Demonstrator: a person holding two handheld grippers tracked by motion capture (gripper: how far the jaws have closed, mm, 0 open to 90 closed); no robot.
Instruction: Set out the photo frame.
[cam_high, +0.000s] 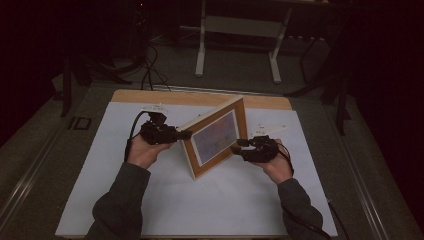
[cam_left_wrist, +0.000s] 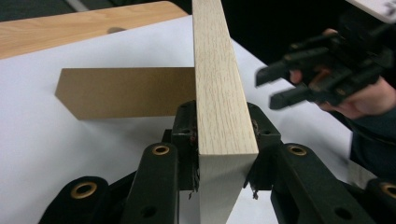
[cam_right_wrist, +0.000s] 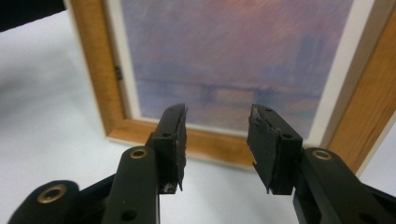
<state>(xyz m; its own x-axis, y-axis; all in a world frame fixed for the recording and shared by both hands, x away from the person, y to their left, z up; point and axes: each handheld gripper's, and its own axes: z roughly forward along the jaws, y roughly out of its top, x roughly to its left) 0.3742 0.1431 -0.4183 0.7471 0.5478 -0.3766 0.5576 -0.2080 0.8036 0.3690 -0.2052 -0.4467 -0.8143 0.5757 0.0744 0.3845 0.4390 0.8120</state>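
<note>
A wooden picture frame (cam_high: 217, 137) stands upright on the white sheet, holding a hazy purple and pink print (cam_right_wrist: 233, 56). My left gripper (cam_high: 182, 134) is shut on the frame's side edge (cam_left_wrist: 217, 70), one pad pressed on each face. A brown cardboard back stand (cam_left_wrist: 126, 91) sticks out behind the frame. My right gripper (cam_high: 237, 147) is open in front of the print, near the frame's lower rail, with nothing between its fingers (cam_right_wrist: 175, 135). In the left gripper view, the right gripper (cam_left_wrist: 275, 86) hovers just to the right of the frame's edge.
A white sheet (cam_high: 200, 200) covers most of the wooden table (cam_high: 150, 96). Beyond the far edge, a white table's legs (cam_high: 200, 45) and dark cables (cam_high: 147, 70) stand on the floor. Both forearms in grey sleeves come in from the bottom.
</note>
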